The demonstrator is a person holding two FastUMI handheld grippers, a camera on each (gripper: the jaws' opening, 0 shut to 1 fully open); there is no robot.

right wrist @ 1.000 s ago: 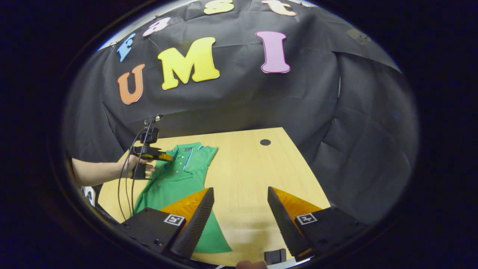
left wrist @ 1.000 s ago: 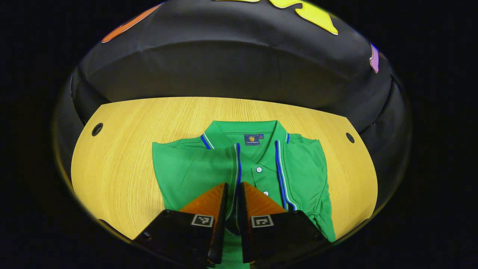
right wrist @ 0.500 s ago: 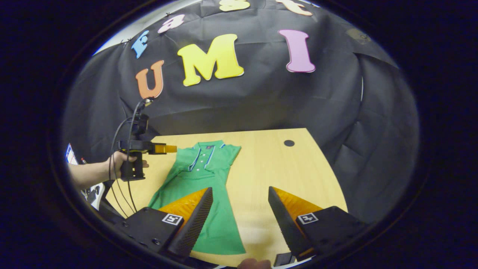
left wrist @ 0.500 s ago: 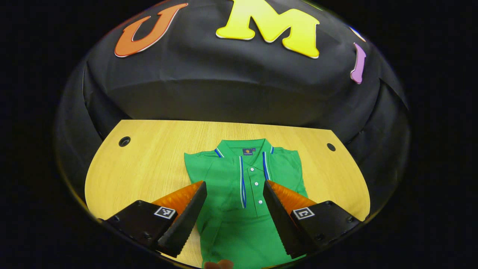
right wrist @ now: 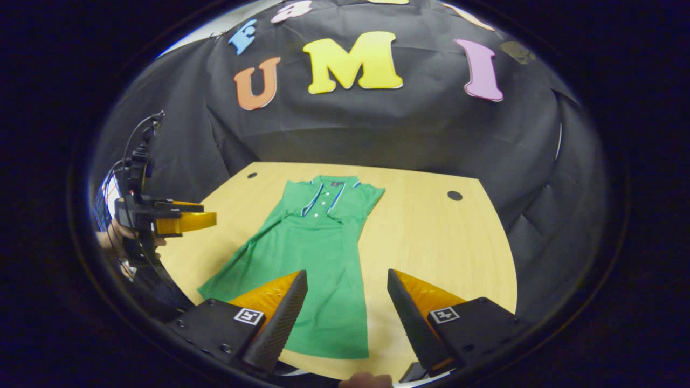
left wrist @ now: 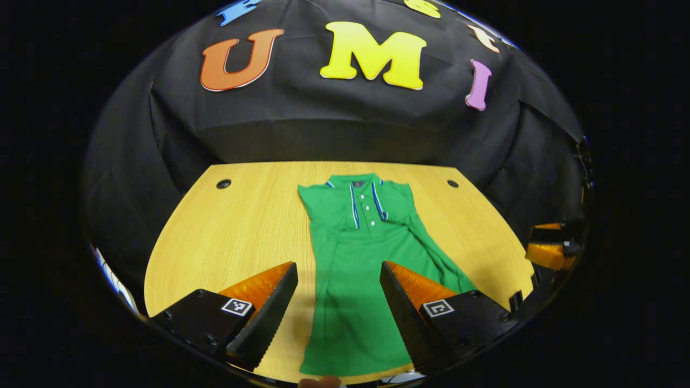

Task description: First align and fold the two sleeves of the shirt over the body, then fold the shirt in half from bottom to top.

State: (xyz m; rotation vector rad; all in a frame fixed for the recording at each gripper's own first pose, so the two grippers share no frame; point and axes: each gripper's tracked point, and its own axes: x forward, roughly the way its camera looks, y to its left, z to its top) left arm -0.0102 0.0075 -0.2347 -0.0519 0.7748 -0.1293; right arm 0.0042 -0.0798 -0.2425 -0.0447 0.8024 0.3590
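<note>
Green cloth shows between my spread fingers in both views: my left gripper (left wrist: 338, 304) hangs with its jaws wide apart and holding nothing, over the lower half of the shirt (left wrist: 358, 258), and my right gripper (right wrist: 347, 312) is parted just as wide above the hem. At lower centre of each frame the shirt lies flat on the wooden table (left wrist: 237, 226), collar toward the booth wall, both sleeves folded over the body. My left gripper also appears at the left edge of the right gripper view, held in a hand (right wrist: 116, 234).
</note>
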